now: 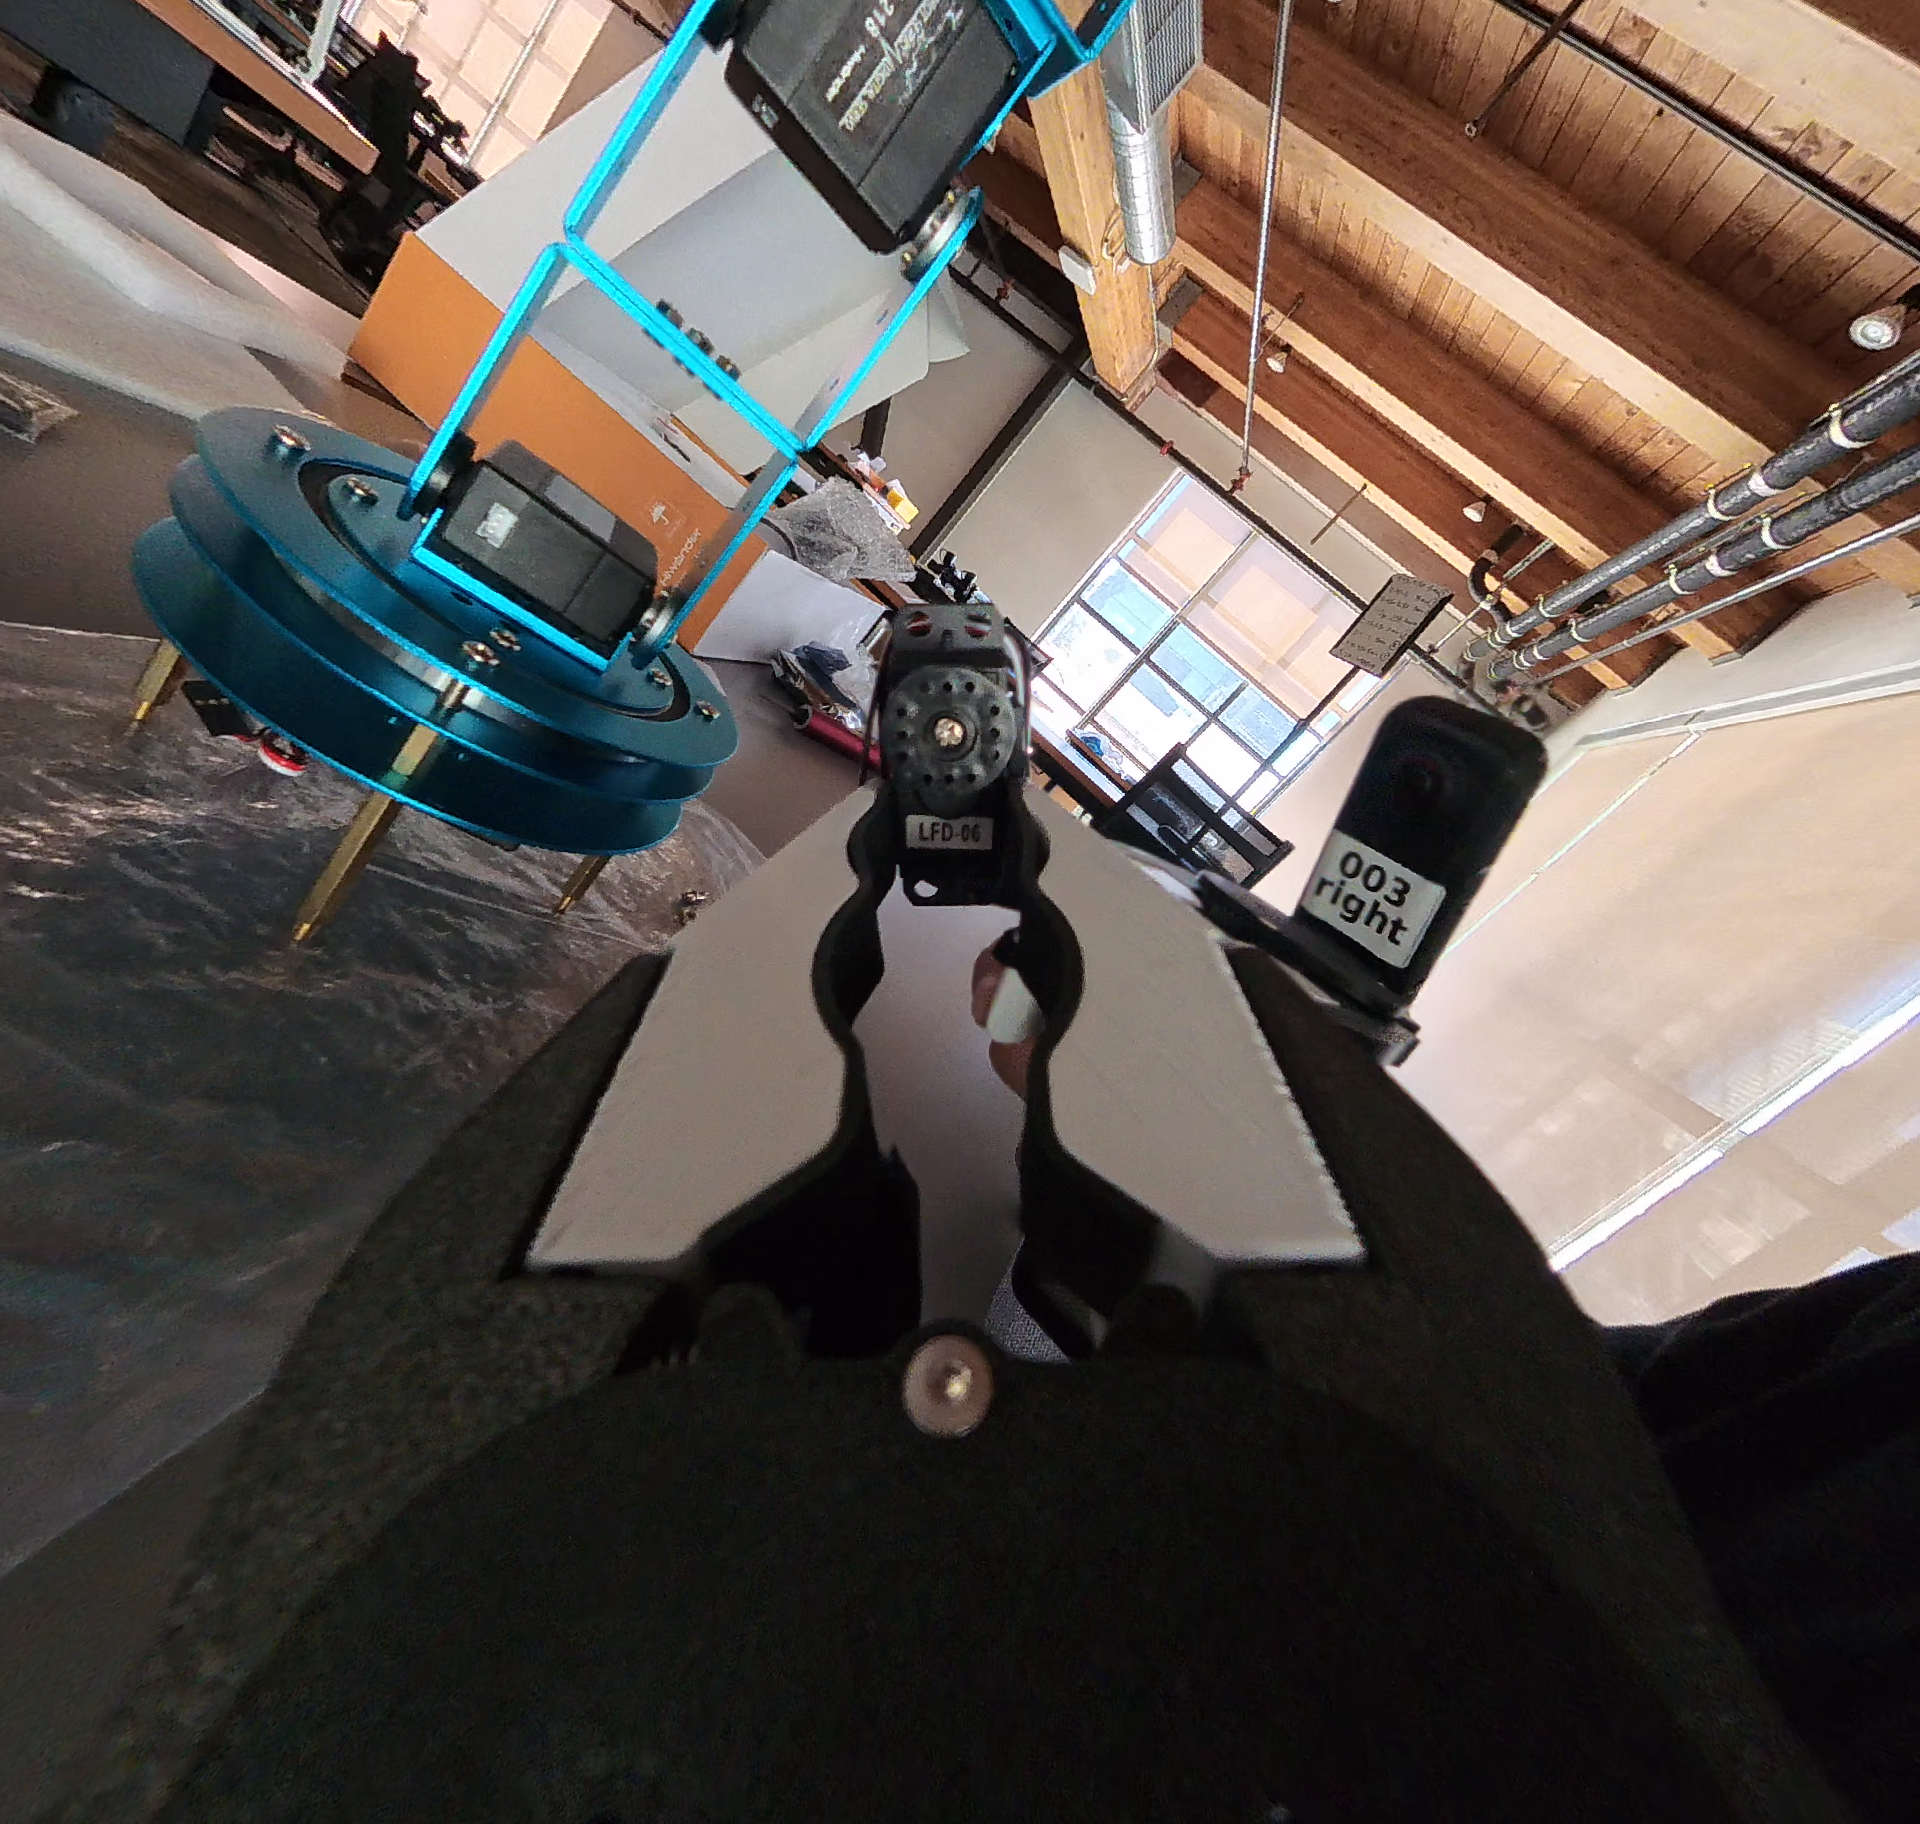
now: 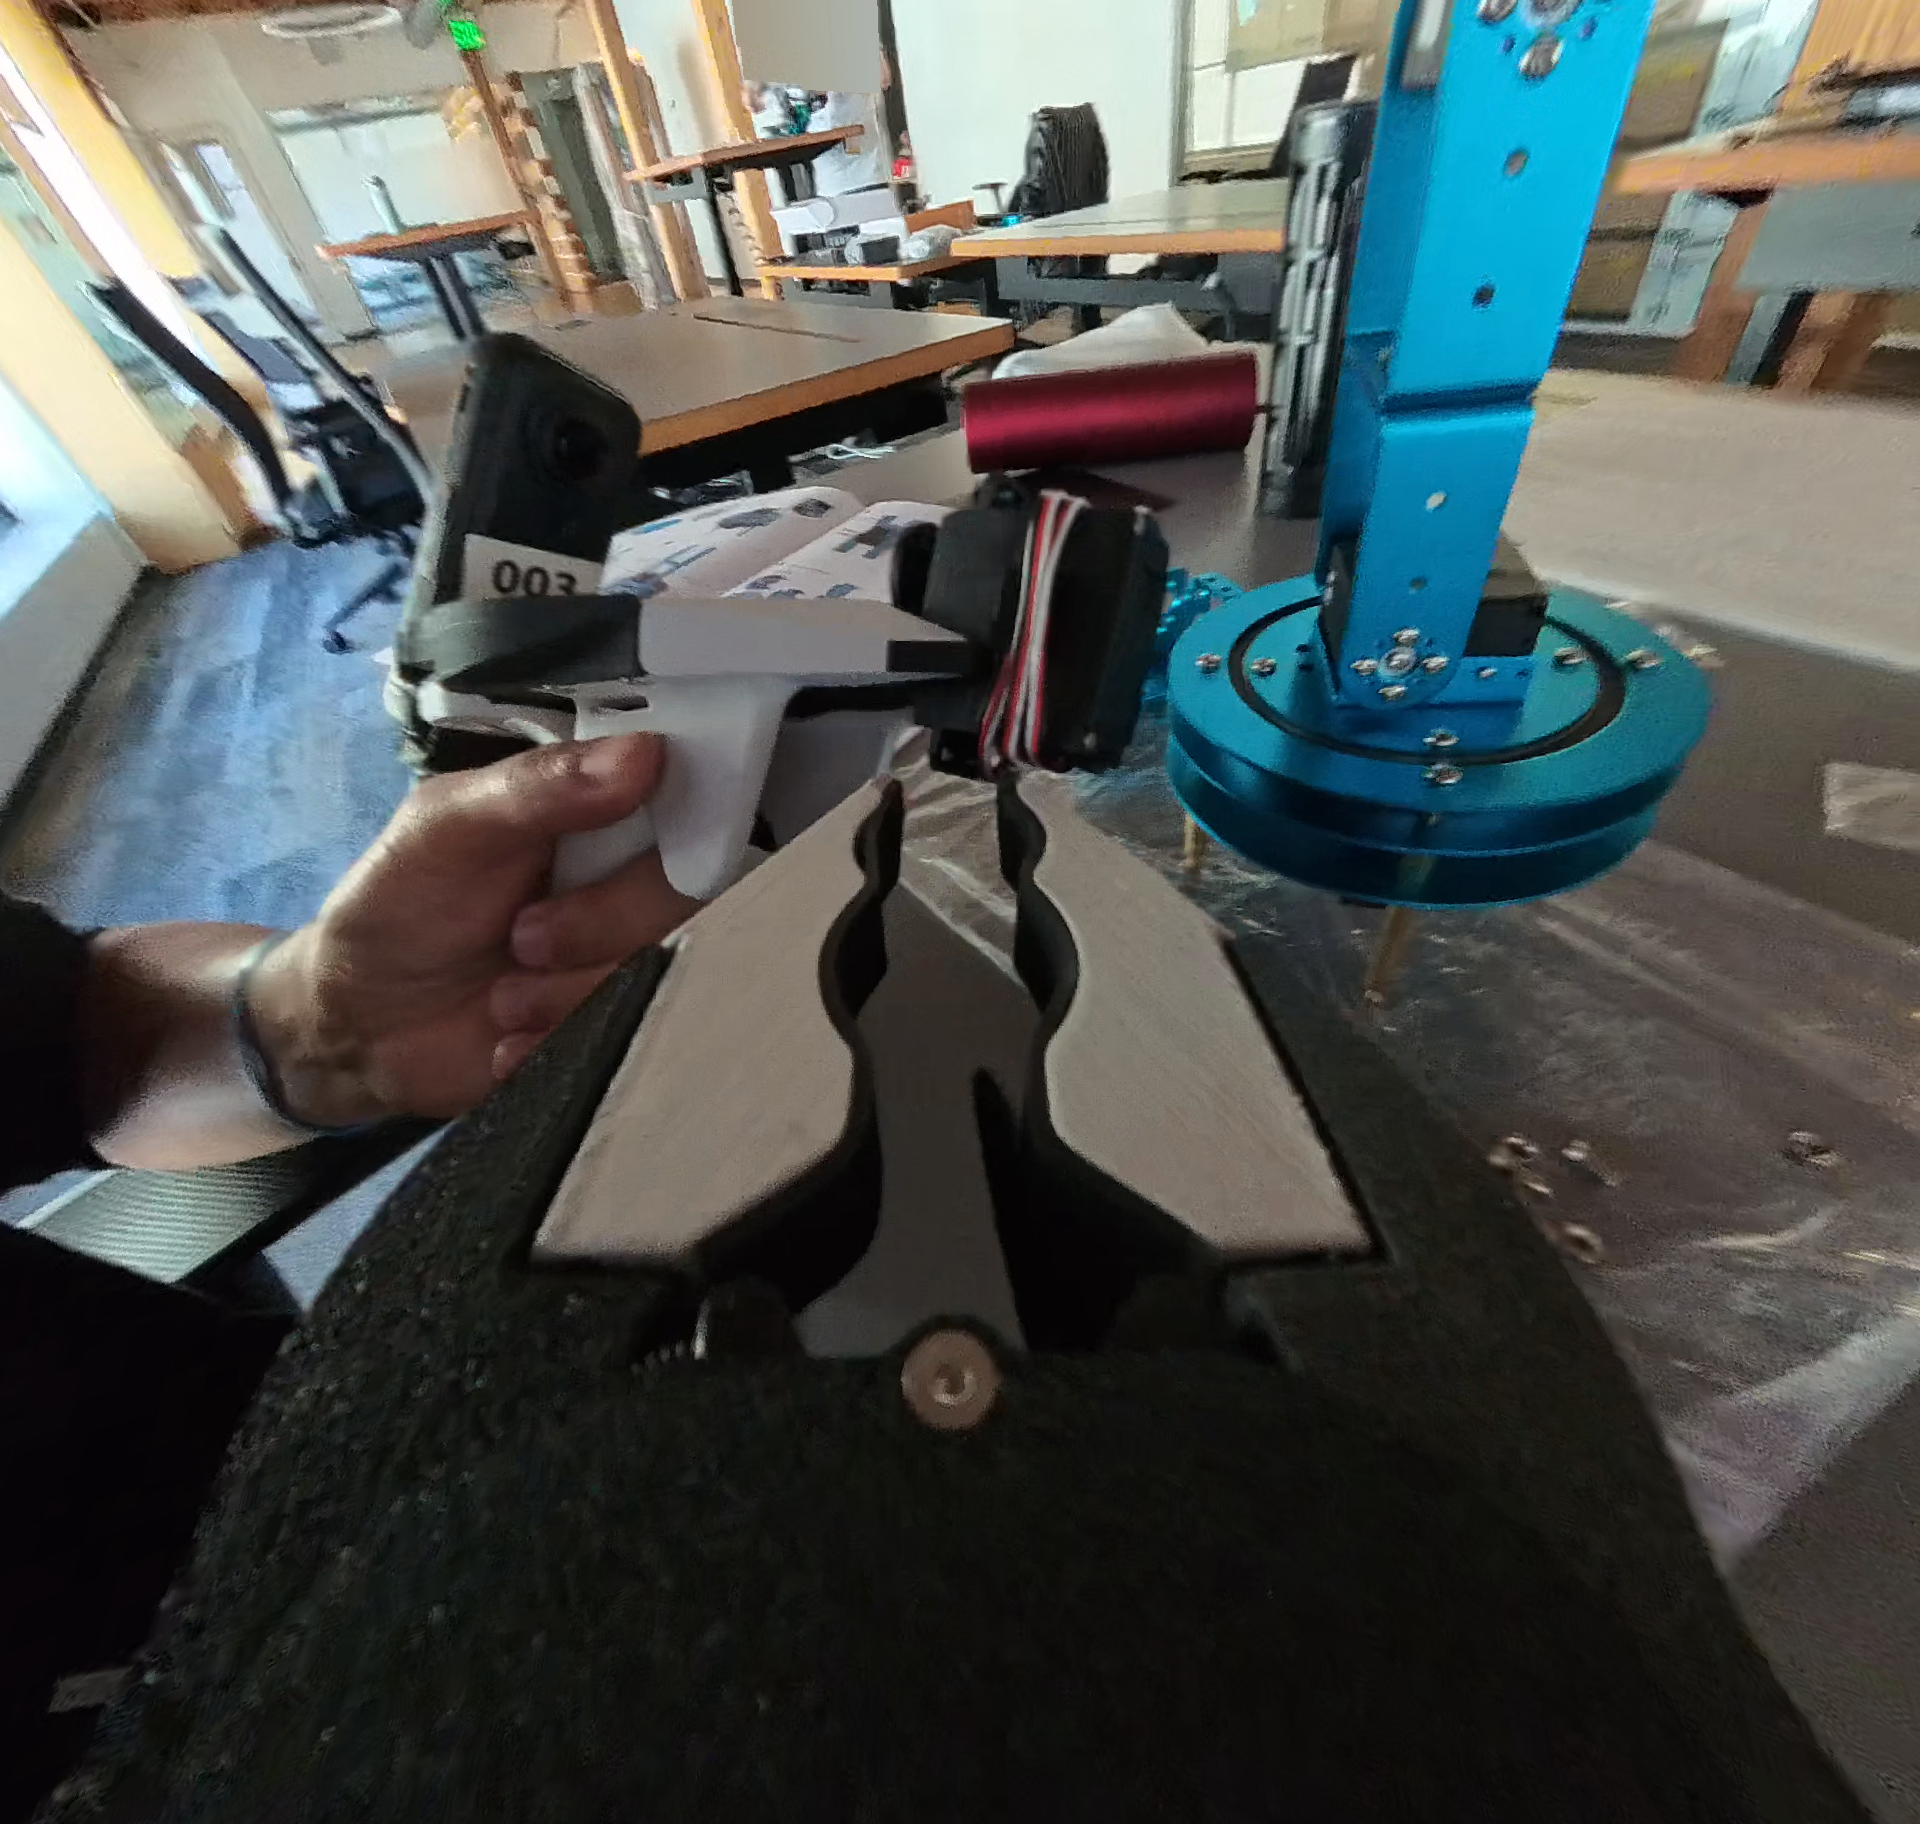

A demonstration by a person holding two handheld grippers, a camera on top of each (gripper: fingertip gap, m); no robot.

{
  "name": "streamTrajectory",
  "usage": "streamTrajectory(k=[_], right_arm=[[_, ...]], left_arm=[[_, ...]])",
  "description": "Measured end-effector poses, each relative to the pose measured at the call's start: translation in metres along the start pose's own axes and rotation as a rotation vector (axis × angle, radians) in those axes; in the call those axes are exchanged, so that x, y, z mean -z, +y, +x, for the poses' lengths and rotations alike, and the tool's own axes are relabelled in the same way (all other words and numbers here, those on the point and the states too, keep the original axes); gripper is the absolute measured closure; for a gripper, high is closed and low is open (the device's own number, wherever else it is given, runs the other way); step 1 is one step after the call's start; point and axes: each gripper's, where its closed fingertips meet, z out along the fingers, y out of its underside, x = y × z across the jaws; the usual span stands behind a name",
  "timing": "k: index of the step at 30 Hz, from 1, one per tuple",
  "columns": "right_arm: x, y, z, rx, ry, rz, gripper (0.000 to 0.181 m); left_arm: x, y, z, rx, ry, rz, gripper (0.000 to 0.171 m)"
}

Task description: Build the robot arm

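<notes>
My left gripper is shut on a small black servo and holds it in the air by its lower body. In the right wrist view a hand holds the left gripper level, and the servo with its red, white and black wires sticks out of its tips. My right gripper sits just under that servo, jaws a narrow gap apart with nothing between them. A blue robot arm base on brass legs stands right of it, with an upright blue bracket. The base also shows in the left wrist view.
Clear plastic sheet covers the table. Loose screws lie at the right. A red cylinder and an open booklet lie behind the servo. An orange and white box stands behind the base. Desks and chairs fill the room beyond. The upright blue bracket sits 10 centimeters or so from the ends of my left fingers.
</notes>
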Motion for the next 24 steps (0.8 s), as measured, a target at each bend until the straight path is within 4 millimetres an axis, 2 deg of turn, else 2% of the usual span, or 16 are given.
streamTrajectory(k=[2, 5, 8, 9, 15, 19, 21, 24], right_arm=[[-0.001, -0.003, -0.005, -0.048, -0.041, 0.029, 0.164], [0.0, -0.002, -0.005, 0.012, -0.028, 0.049, 0.168], [0.0, 0.007, 0.001, 0.074, 0.001, 0.001, 0.179], [0.0, 0.008, 0.005, 0.066, 0.016, -0.01, 0.177], [0.003, -0.007, -0.002, -0.152, -0.074, 0.076, 0.164], [0.006, -0.011, -0.002, -0.395, -0.18, 0.115, 0.166], [0.007, -0.009, 0.004, -0.372, -0.144, 0.112, 0.176], [0.01, -0.011, 0.006, -0.232, -0.064, 0.115, 0.176]], left_arm=[[0.0, 0.001, 0.0, -0.015, -0.004, 0.001, 0.153], [0.0, 0.001, 0.001, -0.026, -0.006, 0.001, 0.153], [0.0, 0.002, 0.0, 0.007, 0.004, 0.0, 0.153], [0.0, 0.0, -0.001, 0.005, 0.001, 0.006, 0.152], [0.001, -0.001, 0.002, -0.11, -0.043, 0.044, 0.152], [0.001, 0.001, 0.006, -0.223, -0.086, 0.067, 0.152], [0.0, 0.004, 0.008, -0.253, -0.101, 0.064, 0.152], [-0.002, 0.007, 0.009, -0.24, -0.098, 0.053, 0.152]])
